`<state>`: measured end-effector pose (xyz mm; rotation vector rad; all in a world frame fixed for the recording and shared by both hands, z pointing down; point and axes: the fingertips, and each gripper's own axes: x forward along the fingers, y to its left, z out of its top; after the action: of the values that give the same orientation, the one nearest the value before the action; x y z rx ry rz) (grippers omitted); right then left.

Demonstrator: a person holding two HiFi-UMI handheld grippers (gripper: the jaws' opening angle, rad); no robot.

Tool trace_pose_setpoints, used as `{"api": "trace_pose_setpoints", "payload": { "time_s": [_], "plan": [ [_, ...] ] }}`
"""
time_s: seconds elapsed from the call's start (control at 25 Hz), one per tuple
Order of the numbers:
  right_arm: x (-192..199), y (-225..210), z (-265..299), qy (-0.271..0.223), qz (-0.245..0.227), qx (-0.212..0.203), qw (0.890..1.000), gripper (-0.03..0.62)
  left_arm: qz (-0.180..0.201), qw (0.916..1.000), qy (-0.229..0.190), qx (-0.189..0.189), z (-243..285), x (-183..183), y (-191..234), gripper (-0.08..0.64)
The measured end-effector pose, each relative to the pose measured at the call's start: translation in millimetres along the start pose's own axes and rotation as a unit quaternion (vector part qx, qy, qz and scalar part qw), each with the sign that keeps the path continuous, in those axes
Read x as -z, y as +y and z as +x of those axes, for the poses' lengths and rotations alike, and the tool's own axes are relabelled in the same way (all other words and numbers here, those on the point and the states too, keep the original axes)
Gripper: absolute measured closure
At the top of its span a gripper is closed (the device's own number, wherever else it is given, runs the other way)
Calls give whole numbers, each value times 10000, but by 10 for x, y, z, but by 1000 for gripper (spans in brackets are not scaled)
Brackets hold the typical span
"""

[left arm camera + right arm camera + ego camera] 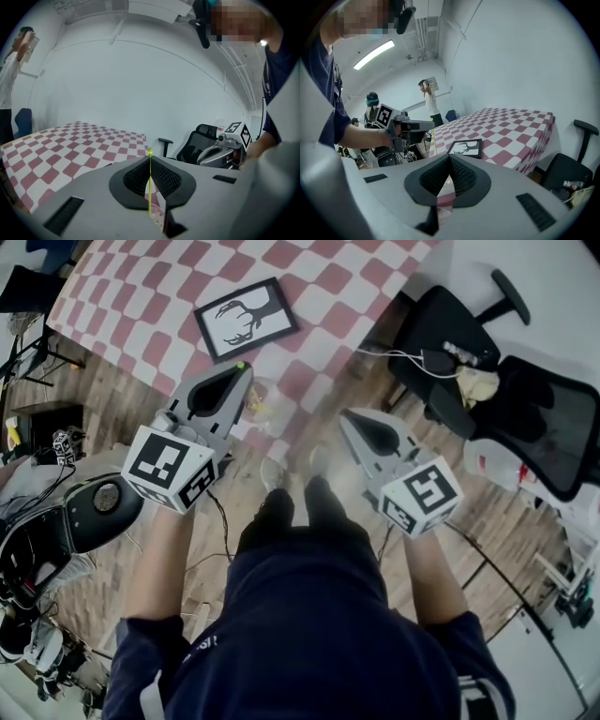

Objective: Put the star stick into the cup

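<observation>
left claw has the stick, right claw has nothing

my left claw (150, 160) is pinched shut on the star stick (150, 187). the thin green stick stands upright between the two ribbed pads, and its small green tip pokes out just above where they meet. from the head view this claw hangs on my side of the picture frame (246, 318), the black one with the antler print, over the near edge of the table (141, 296) with its red and white checked cloth.

the cup (265, 401) looks like a clear, see-through thing at that same edge, nearer me than the frame and just beside the tip of my left claw. it is faint, and i cannot tell whether the stick's lower end reaches it.

my right claw (449, 160) is closed too, jaw tips touching with nothing between them; only checked cloth shows through the gap lower down. it is held to the right of the frame and nearer me, off the table's edge and over the wooden floor (506, 512), well apart from the left claw. further right of the frame stands a black office chair (450, 334).
</observation>
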<state>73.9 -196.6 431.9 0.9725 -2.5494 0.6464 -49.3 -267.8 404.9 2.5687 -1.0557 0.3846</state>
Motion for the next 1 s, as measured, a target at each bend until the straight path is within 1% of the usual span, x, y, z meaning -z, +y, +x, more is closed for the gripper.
{"api": "trace_pose_setpoints", "payload": {
  "time_s": [0.32, 0.76, 1.0],
  "plan": [
    [112, -131, 75, 117, 122, -7, 9999, 577, -153, 9998, 130, -37, 183, 153, 106, 529],
    [197, -248, 219, 320, 213, -25, 9993, 577, -118, 9998, 155, -73, 468, 233, 304, 525],
    [241, -309, 294, 410, 249, -53, 9988, 576, -96, 9993, 351, -47, 583, 366, 370, 525]
  ]
}}
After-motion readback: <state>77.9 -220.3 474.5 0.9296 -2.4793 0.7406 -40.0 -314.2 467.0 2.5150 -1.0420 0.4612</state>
